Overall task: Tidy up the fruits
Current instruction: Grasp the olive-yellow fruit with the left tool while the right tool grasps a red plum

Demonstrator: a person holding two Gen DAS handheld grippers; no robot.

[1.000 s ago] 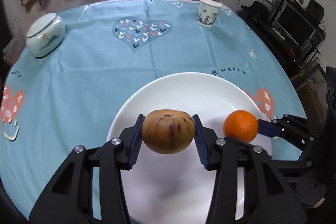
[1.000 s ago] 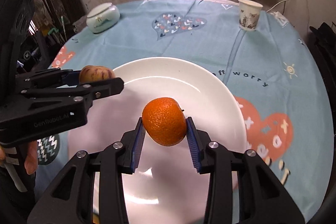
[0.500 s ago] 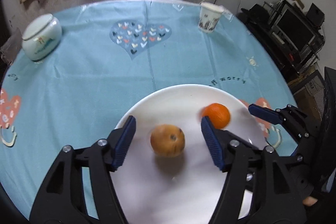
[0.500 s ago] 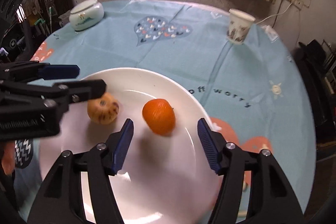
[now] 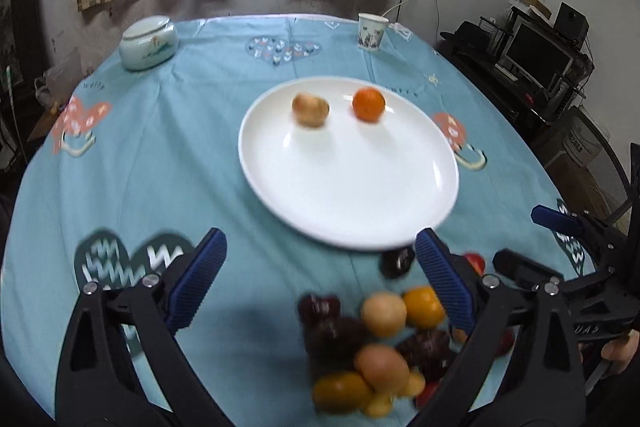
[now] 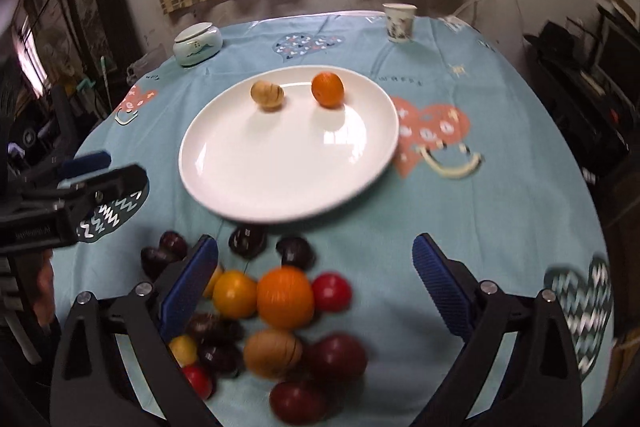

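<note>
A brown fruit (image 5: 310, 110) (image 6: 267, 95) and an orange (image 5: 369, 104) (image 6: 328, 89) lie free on the far part of the white plate (image 5: 352, 187) (image 6: 280, 167). A blurred pile of several fruits (image 5: 380, 339) (image 6: 284, 297), dark red, yellow, orange and tan, lies on the blue tablecloth just in front of the plate. My left gripper (image 5: 320, 239) (image 6: 124, 167) hovers over the pile's left side with its jaws opening wide and nothing gripped. Beside it, my right gripper (image 6: 314, 243) (image 5: 520, 237) hangs above the pile, its jaws also opening and empty.
A lidded ceramic jar (image 5: 149, 43) stands at the far left of the round table and a paper cup (image 5: 372, 31) at the far right. A monitor and shelves (image 5: 536, 59) stand off the table's right edge. A hand (image 5: 624, 351) grips the right tool.
Both grippers let go of their fruit, the brown one and the orange, onto the plate. Both opened wide and drew back toward the near edge, bringing the fruit pile into view.
</note>
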